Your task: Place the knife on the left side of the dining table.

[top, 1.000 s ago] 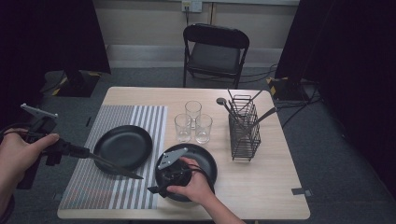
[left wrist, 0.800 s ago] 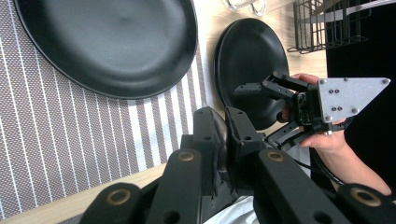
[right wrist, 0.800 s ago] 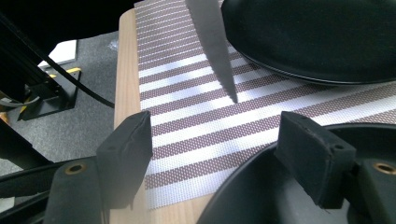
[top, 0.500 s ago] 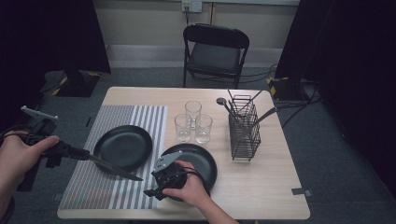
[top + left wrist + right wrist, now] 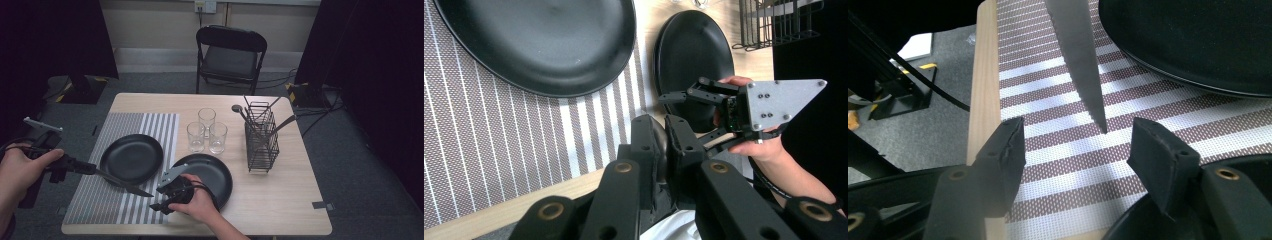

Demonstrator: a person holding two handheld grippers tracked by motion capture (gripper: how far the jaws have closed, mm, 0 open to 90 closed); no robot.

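Observation:
My left gripper (image 5: 89,167) is shut on the handle of a serrated knife (image 5: 125,183), held level over the striped placemat (image 5: 150,127). The blade points right, its tip near the placemat's front right corner. In the left gripper view the jaws (image 5: 664,137) clamp the dark handle. My right gripper (image 5: 156,201) sits at the knife tip, over the near rim of the right black plate (image 5: 212,172). Its jaws have just been closing. In the right gripper view they (image 5: 1078,150) stand apart, with the blade (image 5: 1080,55) tip just ahead of the gap and untouched.
A second black plate (image 5: 131,157) lies on the placemat. Three glasses (image 5: 206,131) stand mid-table. A wire rack (image 5: 261,137) with utensils stands to the right. A folding chair (image 5: 230,55) is behind the table. The front table edge runs close below both hands.
My right hand has edged left and nearer the front edge, bringing its gripper to the knife tip. The left hand and the knife have stayed in place.

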